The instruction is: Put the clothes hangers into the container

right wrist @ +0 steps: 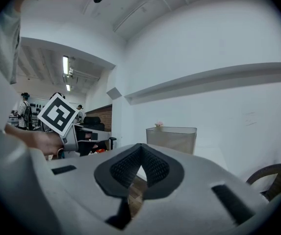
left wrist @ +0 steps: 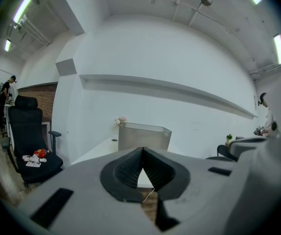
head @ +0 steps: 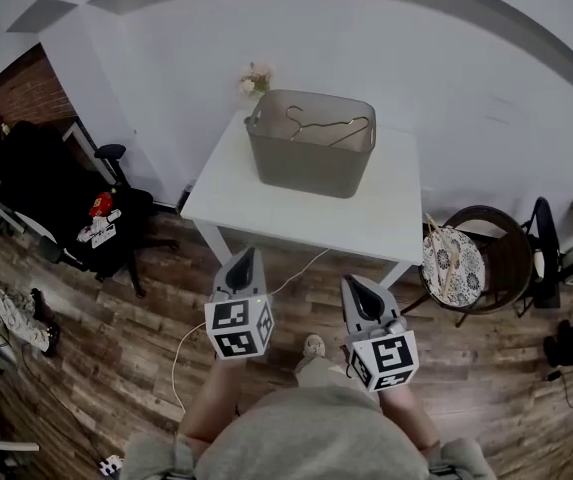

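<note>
A grey container (head: 311, 158) stands on the far part of a white table (head: 266, 203). Thin wire clothes hangers (head: 316, 126) lie inside it. My left gripper (head: 245, 253) and right gripper (head: 355, 283) hang side by side over the wood floor, short of the table's near edge. Both point toward the table. Each is shut with nothing between its jaws. The left gripper view has its shut jaws (left wrist: 142, 150) in front of the container (left wrist: 144, 137). In the right gripper view the container (right wrist: 171, 138) stands beyond the shut jaws (right wrist: 141, 146).
A round chair (head: 496, 258) with a patterned cushion and a wooden piece on it stands right of the table. A black office chair (head: 76, 208) is at the left. Small flowers (head: 256, 81) sit at the table's back corner. A white cable (head: 181, 353) trails on the floor.
</note>
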Demonstrator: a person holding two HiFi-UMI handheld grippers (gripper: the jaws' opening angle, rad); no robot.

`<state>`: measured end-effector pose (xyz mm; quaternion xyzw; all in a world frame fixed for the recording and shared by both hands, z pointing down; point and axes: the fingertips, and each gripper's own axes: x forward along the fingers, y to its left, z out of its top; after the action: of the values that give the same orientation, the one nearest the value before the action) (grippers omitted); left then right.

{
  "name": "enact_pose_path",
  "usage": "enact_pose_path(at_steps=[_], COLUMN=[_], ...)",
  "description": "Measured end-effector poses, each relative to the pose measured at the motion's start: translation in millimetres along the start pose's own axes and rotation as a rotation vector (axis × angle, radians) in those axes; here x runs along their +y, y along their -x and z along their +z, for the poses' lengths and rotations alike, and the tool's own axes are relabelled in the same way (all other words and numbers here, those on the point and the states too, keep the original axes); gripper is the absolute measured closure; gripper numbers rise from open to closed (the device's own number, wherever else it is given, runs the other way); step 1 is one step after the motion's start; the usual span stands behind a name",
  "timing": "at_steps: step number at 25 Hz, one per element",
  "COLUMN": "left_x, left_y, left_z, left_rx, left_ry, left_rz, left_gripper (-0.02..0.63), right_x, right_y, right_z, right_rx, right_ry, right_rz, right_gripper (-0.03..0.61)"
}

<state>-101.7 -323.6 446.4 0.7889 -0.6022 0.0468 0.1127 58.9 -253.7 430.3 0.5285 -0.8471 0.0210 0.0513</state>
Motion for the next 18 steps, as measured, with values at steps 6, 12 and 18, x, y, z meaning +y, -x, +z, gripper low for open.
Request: enact_pose_path(at_steps=[6, 12, 18], left_x=[-5.5, -9.4, -19.4], left_y=[51.8, 95.9, 131.1], left_z=[-19.7, -35.0, -48.7], left_rx=[0.012, 0.018, 0.019], left_ry=[0.005, 0.01, 0.009], left_rz=[-0.013, -0.029, -0.053], left_gripper=[0.606, 0.606, 0.606], right_x=[28.5, 46.8, 60.6], right_y=[34.7, 58.1, 78.8], right_z=[-11.4, -19.2, -26.8], right_rx=[0.027, 0.041, 0.032], right_ry=[0.004, 0.012, 0.015], right_rz=[0.017, 0.024, 0.024], right_gripper=[0.577, 0.577, 0.577])
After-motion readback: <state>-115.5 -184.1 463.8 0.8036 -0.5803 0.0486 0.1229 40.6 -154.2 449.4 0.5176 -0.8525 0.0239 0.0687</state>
